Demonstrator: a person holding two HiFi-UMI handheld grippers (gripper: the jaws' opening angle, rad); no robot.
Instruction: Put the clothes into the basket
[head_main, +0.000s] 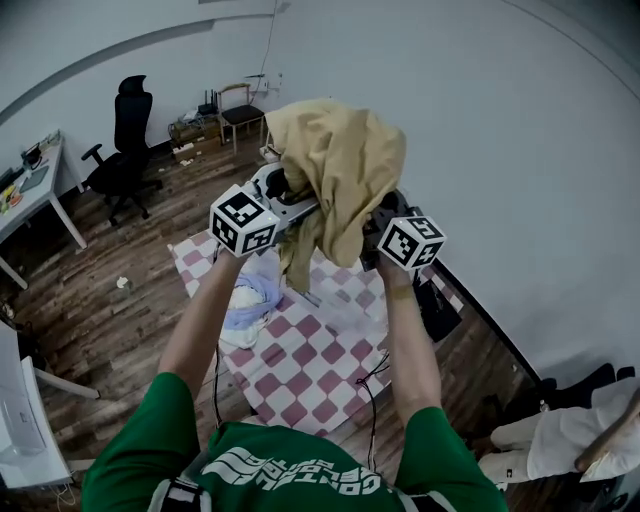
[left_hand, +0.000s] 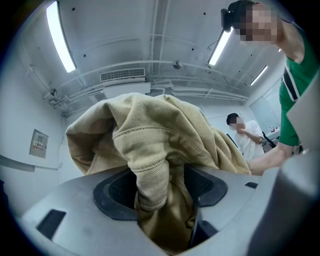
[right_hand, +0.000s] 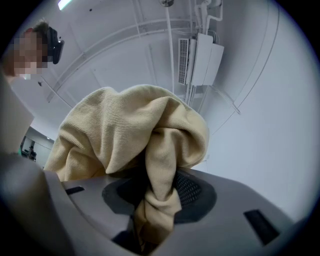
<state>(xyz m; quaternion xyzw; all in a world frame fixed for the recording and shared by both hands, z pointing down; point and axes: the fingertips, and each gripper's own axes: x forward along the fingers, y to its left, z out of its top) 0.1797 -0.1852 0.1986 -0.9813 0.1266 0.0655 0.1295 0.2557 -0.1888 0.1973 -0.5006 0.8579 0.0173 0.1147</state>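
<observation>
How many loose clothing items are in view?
2: a tan garment clamped by left gripper and right gripper; a pale bundle on the checkered mat, possibly hiding more.

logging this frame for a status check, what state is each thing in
left gripper: shut on tan garment
right gripper: shut on tan garment
tan garment: bunched, held up in the air
checkered mat: spread out flat
pale clothes: heaped on checkered mat

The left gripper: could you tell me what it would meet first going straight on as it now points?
The tan garment it grips, bunched right ahead of the left gripper; beyond that, the way looks free, though depth is unclear.
</observation>
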